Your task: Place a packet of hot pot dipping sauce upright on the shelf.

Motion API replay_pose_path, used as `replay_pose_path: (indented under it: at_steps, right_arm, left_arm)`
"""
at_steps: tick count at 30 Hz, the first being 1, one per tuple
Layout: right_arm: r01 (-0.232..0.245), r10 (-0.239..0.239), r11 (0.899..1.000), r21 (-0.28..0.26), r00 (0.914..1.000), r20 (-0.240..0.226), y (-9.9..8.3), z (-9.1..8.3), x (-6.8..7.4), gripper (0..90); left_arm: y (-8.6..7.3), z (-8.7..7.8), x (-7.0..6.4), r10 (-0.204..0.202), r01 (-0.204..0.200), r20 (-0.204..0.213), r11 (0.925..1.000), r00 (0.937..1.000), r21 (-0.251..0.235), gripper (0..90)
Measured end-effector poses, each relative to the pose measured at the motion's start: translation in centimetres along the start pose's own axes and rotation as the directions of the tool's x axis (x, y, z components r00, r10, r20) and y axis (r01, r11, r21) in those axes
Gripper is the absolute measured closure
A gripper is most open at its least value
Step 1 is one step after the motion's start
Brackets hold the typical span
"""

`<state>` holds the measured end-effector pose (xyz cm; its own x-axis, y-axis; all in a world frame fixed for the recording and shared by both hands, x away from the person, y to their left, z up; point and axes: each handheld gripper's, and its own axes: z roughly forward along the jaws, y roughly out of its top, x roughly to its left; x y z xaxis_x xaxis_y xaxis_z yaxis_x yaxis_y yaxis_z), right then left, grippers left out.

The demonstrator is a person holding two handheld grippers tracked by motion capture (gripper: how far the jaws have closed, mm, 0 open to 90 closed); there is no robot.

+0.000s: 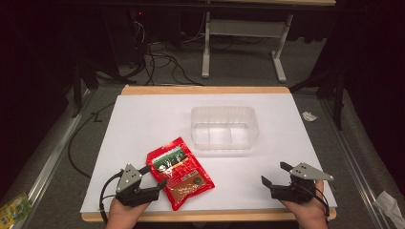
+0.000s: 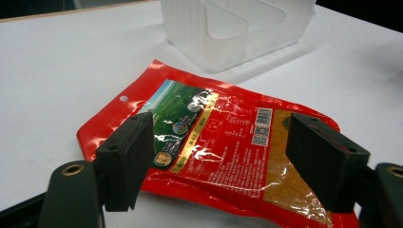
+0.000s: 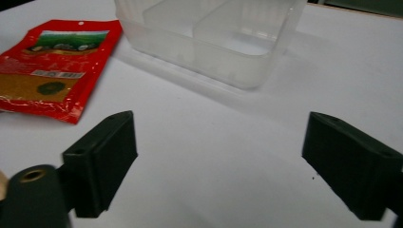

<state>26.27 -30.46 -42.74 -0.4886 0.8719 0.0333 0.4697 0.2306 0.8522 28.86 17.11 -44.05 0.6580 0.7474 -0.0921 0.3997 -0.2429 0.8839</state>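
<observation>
Lying flat on the white rectangular worktop [image 1: 143, 124] is one glossy red plastic food pouch [image 1: 179, 172], near the front edge, left of centre. One clear plastic container [image 1: 224, 127] with inner dividers sits upright near the middle, just beyond the pouch and apart from it. It looks empty; how many compartments it has is hard to tell.

Two tools, one per hand. The left tool [image 1: 154, 177] has its jaws spread wide, and in the high view they sit at the pouch's left edge. In the left gripper view the left tool [image 2: 218, 156] frames the pouch [image 2: 223, 147] between its two black pads [image 2: 126, 159]; whether either pad touches the pouch is unclear. The right tool [image 1: 275, 174] is also wide open, holding nothing, over bare worktop at the front right, well apart from pouch and container. In the right gripper view the right tool [image 3: 218, 161] points at the container [image 3: 209, 38], with the pouch [image 3: 52, 66] off to the left.

Pouch label: green landscape picture at the hang-hole end, a gold strip, one barcode and QR-type squares, and a clear window showing brownish powder. Printed text is too small to read; no brand legible.

Floor beyond the worktop: black cables [image 1: 162, 62], white table legs [image 1: 206, 52], one crumpled white scrap [image 1: 309, 116] at right.
</observation>
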Motion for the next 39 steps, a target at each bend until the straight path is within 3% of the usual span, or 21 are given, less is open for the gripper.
replay_pose_path:
  at_steps: [6,12,22,27,31,34,38,39]
  right_arm:
    - [-0.005,0.006,1.0,0.013,0.9997,-0.022,-0.2,0.6,0.0,8.8]
    - [-0.008,0.009,1.0,0.017,0.9996,-0.026,-0.3,0.8,-0.1,8.9]
    - [-0.013,0.015,0.999,0.038,0.9993,-0.035,-0.6,1.2,-0.4,10.2]
    - [-0.012,0.014,0.999,0.04,0.9991,-0.04,-0.6,1.3,-0.3,10.9]
    - [-0.011,0.012,0.999,0.042,0.9991,-0.041,-0.7,1.4,-0.4,11.8]
    - [-0.017,0.019,0.999,0.048,0.9991,-0.039,-0.7,1.4,-0.4,12.4]
    - [-0.018,0.02,0.999,0.05,0.9991,-0.039,-0.7,1.4,-0.4,13.6]
    - [-0.016,0.018,0.999,0.051,0.999,-0.04,-0.7,1.4,-0.4,14.2]
  left_arm:
    - [0.2,1.2,0.2,-0.012,0.012,-0.006,0.9998,0.9999,0.013,26.3]
    - [0.3,3.3,1.7,-0.048,0.051,-0.04,0.997,0.998,0.058,27.8]
    - [0.1,4.8,5.3,-0.139,0.151,-0.144,0.9857,0.9798,0.075,28.7]
    - [-0.1,5.2,7.0,-0.191,0.21,-0.183,0.9733,0.9644,0.093,29.7]
    - [-0.4,5.7,8.0,-0.233,0.253,-0.171,0.9612,0.9573,0.109,35.2]
    - [-0.5,6.0,8.4,-0.273,0.294,-0.162,0.9479,0.9483,0.123,39.6]
    - [-0.6,6.2,8.7,-0.304,0.32,-0.116,0.9324,0.9455,0.167,48.3]
    - [-0.6,6.2,8.7,-0.302,0.318,-0.113,0.9324,0.9466,0.171,50.9]
